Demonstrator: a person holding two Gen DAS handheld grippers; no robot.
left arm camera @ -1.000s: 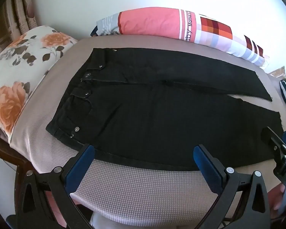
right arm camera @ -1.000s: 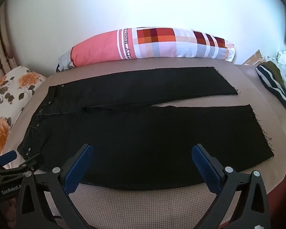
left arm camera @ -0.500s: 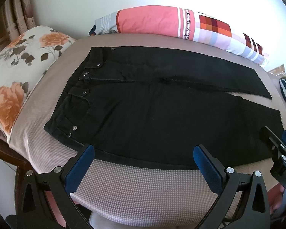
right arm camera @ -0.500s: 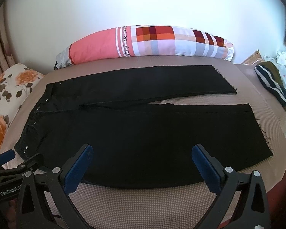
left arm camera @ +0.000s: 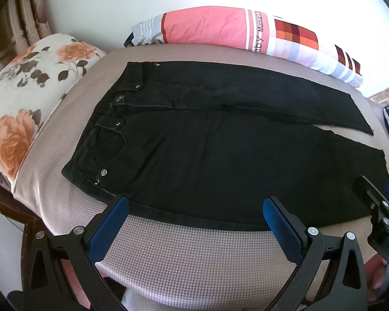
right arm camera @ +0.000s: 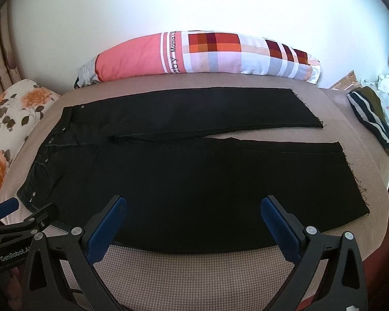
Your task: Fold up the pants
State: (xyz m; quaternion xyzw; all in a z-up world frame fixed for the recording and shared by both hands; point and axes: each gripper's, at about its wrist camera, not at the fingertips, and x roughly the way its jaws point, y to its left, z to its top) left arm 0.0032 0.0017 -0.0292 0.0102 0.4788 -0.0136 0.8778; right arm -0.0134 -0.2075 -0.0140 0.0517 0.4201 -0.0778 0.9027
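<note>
Left gripper (left arm camera: 195,208): jaws spread wide, blue pads (left arm camera: 109,226) facing inward, nothing between them. Right gripper (right arm camera: 193,207): jaws likewise spread wide, nothing held. Both level, side by side, pointing forward (each shows at edge of other's view). Bit of hand (left arm camera: 378,272) visible behind right gripper, low at right.

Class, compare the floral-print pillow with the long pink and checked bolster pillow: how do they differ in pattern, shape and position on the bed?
The floral-print pillow shows orange roses on cream; the long pink and checked bolster pillow combines plain pink, stripes and coloured checks. The floral one is squarish, the bolster long and tubular. The floral one lies by the waistband of the black pants; the bolster runs along the far edge by the wall. Neither touches the pants.
</note>
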